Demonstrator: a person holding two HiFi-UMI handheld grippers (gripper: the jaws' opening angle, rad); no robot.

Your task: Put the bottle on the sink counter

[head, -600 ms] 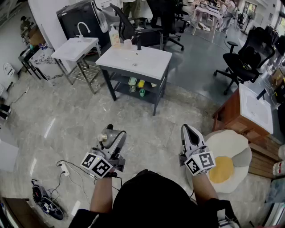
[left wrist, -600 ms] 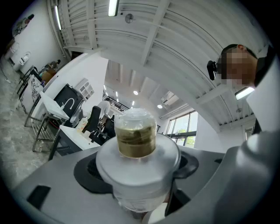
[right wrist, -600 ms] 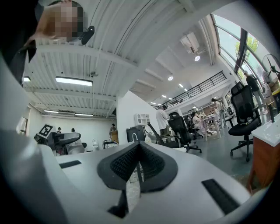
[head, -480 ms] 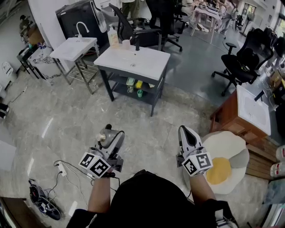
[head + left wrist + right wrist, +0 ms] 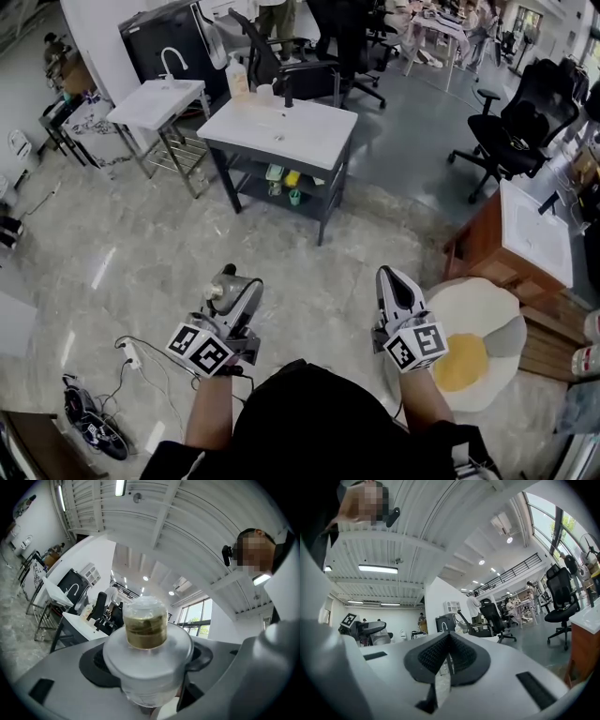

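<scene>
A clear plastic bottle (image 5: 223, 285) with brownish contents sits between the jaws of my left gripper (image 5: 233, 292), which is shut on it at waist height over the floor. In the left gripper view the bottle (image 5: 146, 632) fills the middle, its capped end pointing away. My right gripper (image 5: 395, 278) hangs level with the left one, a body's width to its right. Its jaws (image 5: 447, 657) meet with nothing between them. The sink counter (image 5: 281, 129), a white top on a dark frame, stands a few steps ahead of both grippers.
A soap bottle (image 5: 241, 78), a cup (image 5: 267, 91) and a black faucet (image 5: 292, 90) stand along the counter's far edge. A second white sink (image 5: 156, 101) is to its left. An egg-shaped rug (image 5: 473, 349) and a wooden cabinet (image 5: 525, 246) lie right; cables (image 5: 131, 357) lie left.
Both grippers keep the same pose and the bottle stays in the left one. The view has shifted only slightly against the room.
</scene>
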